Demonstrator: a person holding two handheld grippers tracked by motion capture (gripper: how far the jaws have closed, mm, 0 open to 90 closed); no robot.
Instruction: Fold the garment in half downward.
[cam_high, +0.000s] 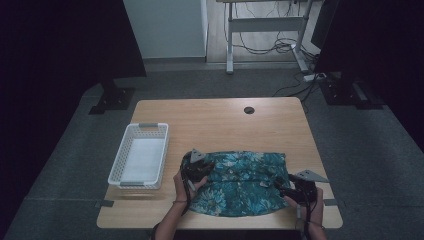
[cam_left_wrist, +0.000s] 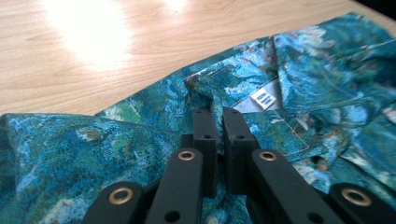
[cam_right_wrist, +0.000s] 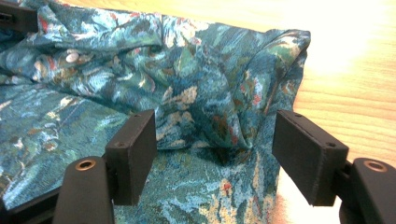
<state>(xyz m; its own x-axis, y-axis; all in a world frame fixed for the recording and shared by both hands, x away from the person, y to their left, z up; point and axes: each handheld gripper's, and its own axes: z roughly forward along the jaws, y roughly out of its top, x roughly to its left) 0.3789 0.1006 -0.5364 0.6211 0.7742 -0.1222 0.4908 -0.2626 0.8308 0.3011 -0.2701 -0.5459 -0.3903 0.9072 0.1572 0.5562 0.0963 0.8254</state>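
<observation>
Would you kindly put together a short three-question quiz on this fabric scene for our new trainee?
1. True or false: the left gripper is shut on a fold of the blue floral cloth.
2. Where does the white basket stand?
A. on the cloth
B. left of the cloth, apart from it
C. at the table's far edge
3. How do the right gripper's jaws stand?

Key:
1. True.
2. B.
3. Open, astride a raised fold of the cloth near its corner, pads not pressing it.
</observation>
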